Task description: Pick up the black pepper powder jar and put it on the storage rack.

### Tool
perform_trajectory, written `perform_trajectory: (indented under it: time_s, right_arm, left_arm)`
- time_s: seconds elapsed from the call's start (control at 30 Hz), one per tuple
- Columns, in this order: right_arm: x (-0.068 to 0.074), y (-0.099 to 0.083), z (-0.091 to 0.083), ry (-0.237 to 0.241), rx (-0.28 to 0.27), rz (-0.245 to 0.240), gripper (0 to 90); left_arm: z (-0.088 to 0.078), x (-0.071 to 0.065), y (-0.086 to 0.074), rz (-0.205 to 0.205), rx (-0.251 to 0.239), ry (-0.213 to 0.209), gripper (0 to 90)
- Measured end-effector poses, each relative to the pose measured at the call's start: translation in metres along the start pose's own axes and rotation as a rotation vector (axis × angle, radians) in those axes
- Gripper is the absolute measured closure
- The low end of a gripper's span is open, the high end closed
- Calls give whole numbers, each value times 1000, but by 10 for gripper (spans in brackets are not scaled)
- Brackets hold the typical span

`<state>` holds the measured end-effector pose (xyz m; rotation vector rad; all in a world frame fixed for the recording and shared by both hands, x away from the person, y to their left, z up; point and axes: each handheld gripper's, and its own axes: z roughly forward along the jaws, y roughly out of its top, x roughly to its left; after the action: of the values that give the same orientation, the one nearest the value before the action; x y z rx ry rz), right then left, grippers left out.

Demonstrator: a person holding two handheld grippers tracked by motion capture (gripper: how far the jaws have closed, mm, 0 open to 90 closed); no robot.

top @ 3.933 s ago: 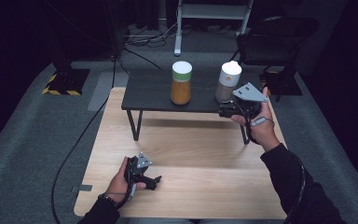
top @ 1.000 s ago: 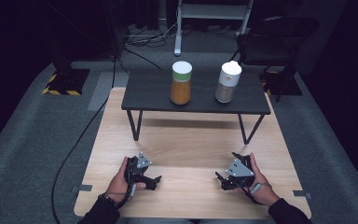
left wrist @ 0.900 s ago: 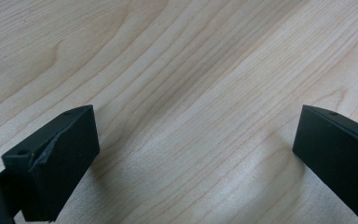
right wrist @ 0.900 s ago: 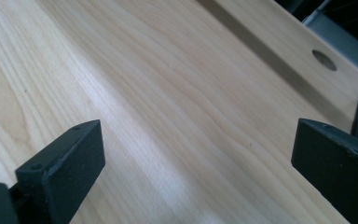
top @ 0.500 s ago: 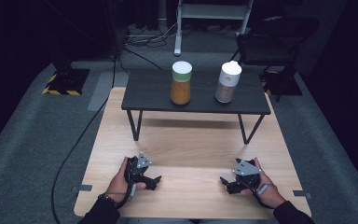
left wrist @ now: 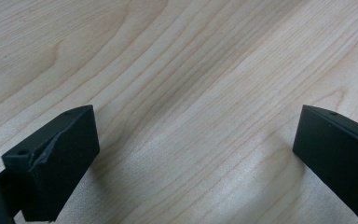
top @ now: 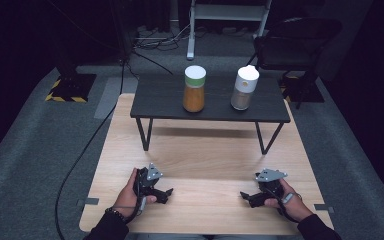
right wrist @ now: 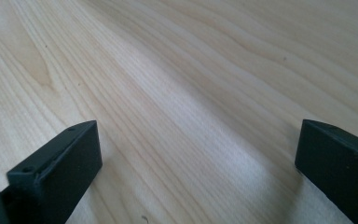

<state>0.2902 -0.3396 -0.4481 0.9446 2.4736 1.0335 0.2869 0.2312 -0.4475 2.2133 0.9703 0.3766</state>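
Observation:
My left gripper [top: 168, 192] rests low on the pale wooden board [top: 205, 150] at the near left, held by the person's left hand. Its jaws stand wide open over bare wood [left wrist: 196, 140]. At the near right, my right gripper [top: 245, 197] lies close to the board in the other hand. Its jaws have just been opening and now stand wide apart with nothing between them [right wrist: 198, 149]. An orange-filled jar [top: 194, 90] with a white lid and a white-capped jar [top: 244, 89] stand upright on the low black table [top: 165, 102], far from both grippers.
The black table spans the far half of the board on thin legs. A black chair [top: 295, 40] stands behind it at the right. A cable [top: 80, 155] runs over the grey carpet at the left, past a yellow-and-black striped base [top: 67, 90].
My right gripper, earlier up by the white-capped jar, has come down to the board and slid a little to the right. The left gripper and both jars have stayed put.

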Motion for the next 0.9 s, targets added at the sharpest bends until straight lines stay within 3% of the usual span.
perform_trajectory:
  time_s: [0.27,0.9]
  right_arm:
    - [-13,-5,-5,28,3,-15,3]
    - [-15,-5,-5,32,3,-19,2]
  left_arm:
    - [0,0,1,0,0,0,4]
    - [1,-1,1,0,3,1,4]
